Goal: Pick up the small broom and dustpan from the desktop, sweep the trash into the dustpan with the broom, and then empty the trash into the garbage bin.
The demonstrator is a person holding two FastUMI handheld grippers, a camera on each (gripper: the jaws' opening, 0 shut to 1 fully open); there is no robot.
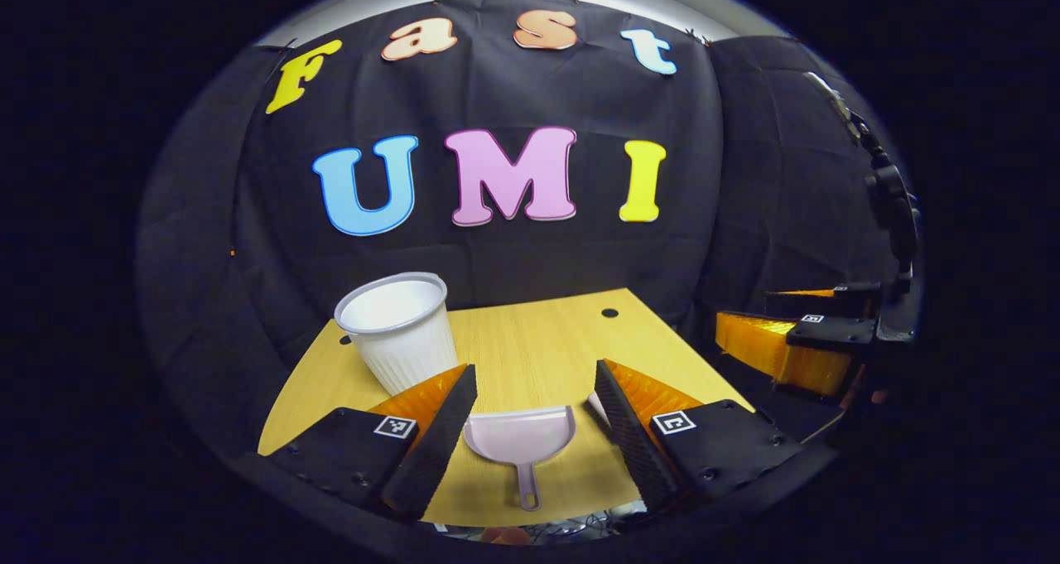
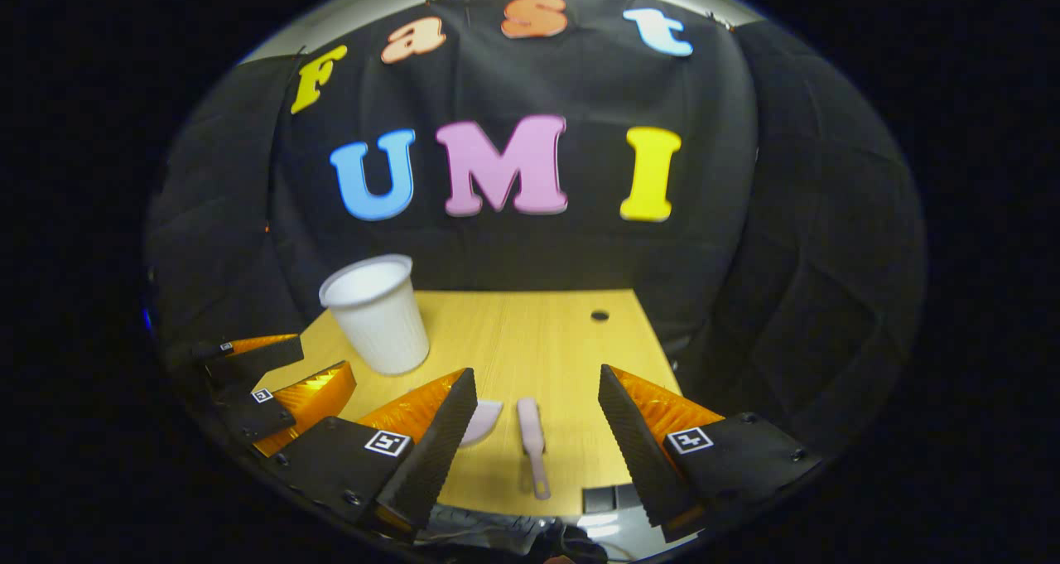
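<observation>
The desk looks like pale wood laminate — smooth, with fine straight grain and a soft sheen. The dustpan is smooth plastic, faintly glossy, and the broom looks like the same plastic. The garbage bin is thin ribbed plastic, matt. The booth's wall is matt creased cloth — the left gripper's fingers carry rough, finely textured pads.

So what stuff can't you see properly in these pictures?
- Pale pink plastic dustpan: right gripper view, mostly behind a finger.
- Small pink broom: left gripper view, just a sliver beside a finger.
- Trash: too small to spot.
- White ribbed plastic cup's inside: unclear.
</observation>
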